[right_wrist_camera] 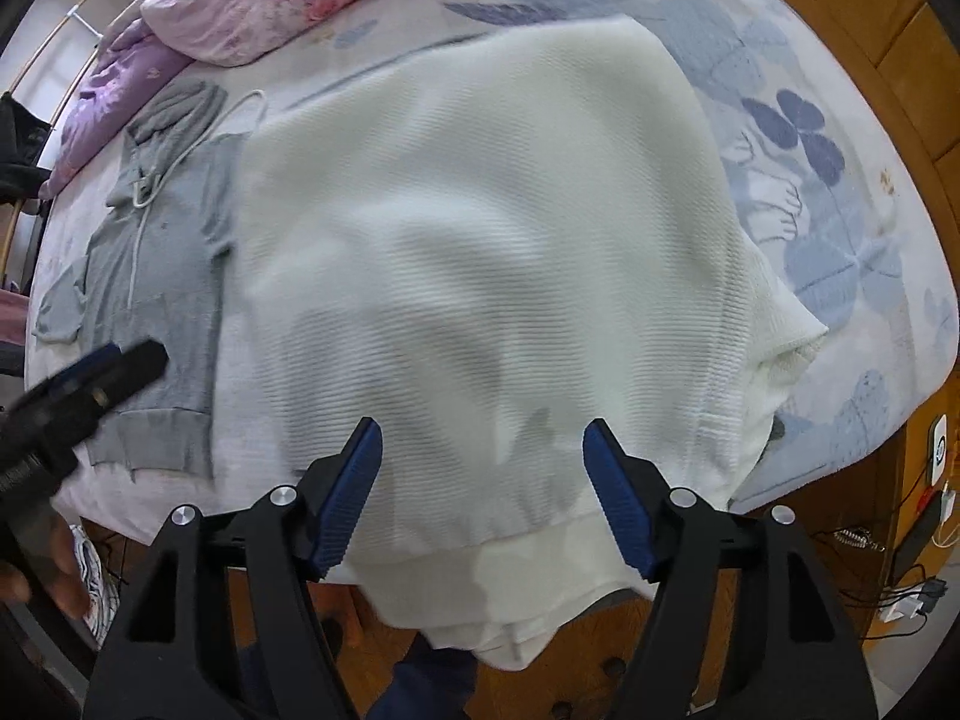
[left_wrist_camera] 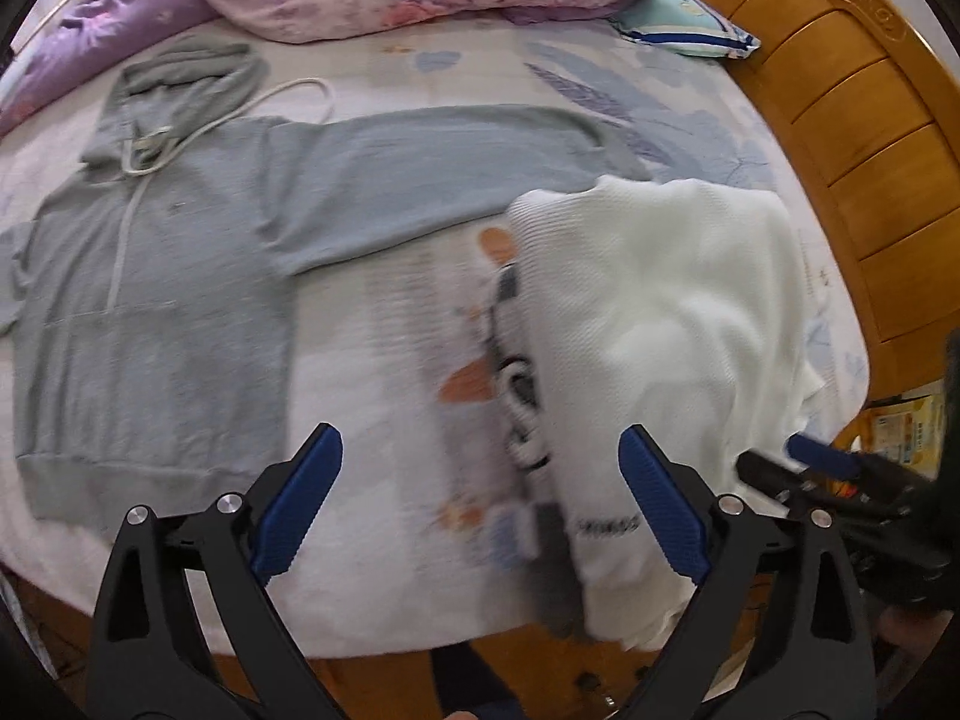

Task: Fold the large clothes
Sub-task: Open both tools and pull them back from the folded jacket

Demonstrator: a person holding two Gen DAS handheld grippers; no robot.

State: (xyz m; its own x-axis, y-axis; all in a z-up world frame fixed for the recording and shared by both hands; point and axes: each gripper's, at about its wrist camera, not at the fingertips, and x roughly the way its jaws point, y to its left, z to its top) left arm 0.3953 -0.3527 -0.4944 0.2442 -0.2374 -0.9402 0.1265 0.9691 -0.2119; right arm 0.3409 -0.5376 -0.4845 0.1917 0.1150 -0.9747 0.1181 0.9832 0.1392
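My right gripper (right_wrist_camera: 483, 462) hangs with jaws spread wide over the white sweater (right_wrist_camera: 480, 252), whose hem droops off the bed edge between my fingers. My left gripper (left_wrist_camera: 480, 486) gapes empty above the bedsheet (left_wrist_camera: 372, 396), sweater to its right, grey hoodie (left_wrist_camera: 168, 276) flat to its left.
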